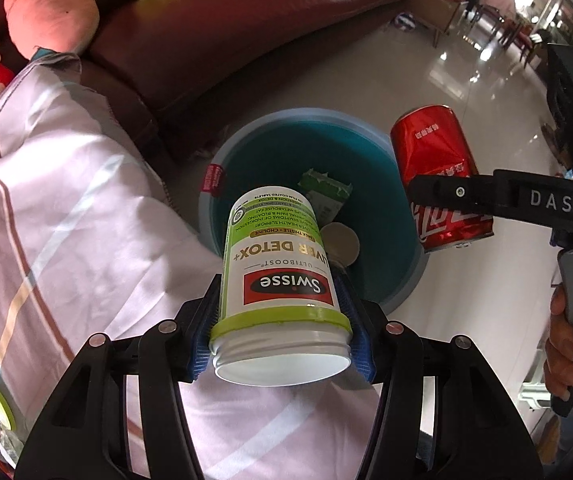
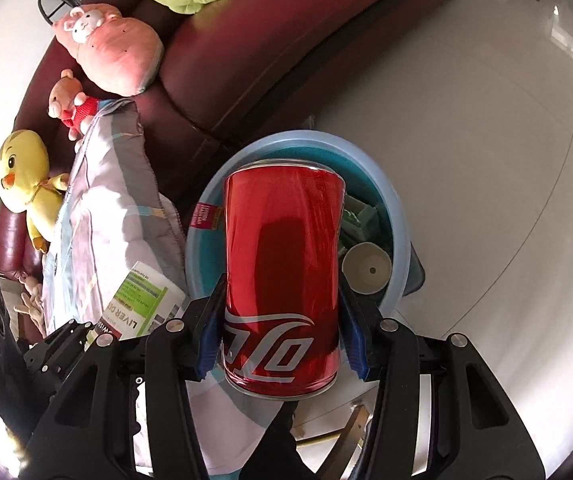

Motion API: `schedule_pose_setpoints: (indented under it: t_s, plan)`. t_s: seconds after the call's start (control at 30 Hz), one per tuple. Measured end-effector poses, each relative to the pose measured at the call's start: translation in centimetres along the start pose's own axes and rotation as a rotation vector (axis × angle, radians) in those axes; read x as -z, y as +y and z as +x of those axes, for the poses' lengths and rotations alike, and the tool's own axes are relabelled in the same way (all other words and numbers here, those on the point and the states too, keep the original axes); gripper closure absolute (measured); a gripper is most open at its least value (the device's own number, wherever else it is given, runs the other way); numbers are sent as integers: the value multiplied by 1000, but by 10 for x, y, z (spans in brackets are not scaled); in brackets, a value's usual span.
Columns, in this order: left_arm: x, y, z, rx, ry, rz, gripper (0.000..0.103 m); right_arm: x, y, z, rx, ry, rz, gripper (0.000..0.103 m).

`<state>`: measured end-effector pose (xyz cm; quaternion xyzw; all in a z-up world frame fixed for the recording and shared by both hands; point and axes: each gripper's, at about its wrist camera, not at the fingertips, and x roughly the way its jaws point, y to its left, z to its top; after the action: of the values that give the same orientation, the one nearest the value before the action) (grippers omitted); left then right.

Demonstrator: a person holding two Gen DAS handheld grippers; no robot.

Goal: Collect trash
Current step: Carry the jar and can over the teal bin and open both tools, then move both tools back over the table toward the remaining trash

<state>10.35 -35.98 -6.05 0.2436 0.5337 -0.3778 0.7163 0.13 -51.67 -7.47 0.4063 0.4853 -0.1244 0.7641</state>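
A person holds two grippers over a blue bin (image 1: 222, 152) beside a sofa (image 1: 214, 36); the left gripper (image 1: 282, 332) clamps a lidless bottle (image 1: 278, 264), the right gripper (image 2: 282, 336) a red can (image 2: 282, 256). Both look ready to drop: next, open each jaw above the bin

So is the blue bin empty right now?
No, the blue bin already holds a green carton and a round lid.

My left gripper (image 1: 282, 336) and right gripper (image 2: 282, 344): black plastic linkage arms, silver pivot screws, blue ribbed pads (image 2: 210, 340). Seen from the left cam, the right unit has white "DAS" lettering, a grey pistol handle and a green LED on its black housing.
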Motion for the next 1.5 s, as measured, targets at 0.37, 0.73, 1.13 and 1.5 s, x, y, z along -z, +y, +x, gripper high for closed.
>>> schedule_pose_setpoints:
  t_s: [0.37, 0.73, 1.13, 1.5]
  plan:
    - [-11, -5, 16, -38, 19, -1, 38, -7, -3, 12, 13, 17, -7, 55]
    - [-4, -3, 2, -53, -9, -22, 20, -5, 6, 22, 28, 42, -31, 51]
    - [11, 6, -9, -33, -26, -57, 15, 2, 18, 20, 74, 55, -43, 27]
    - [46, 30, -44, -29, -77, -110, 13, 21, 42, 5, 94, 60, -62, 26]
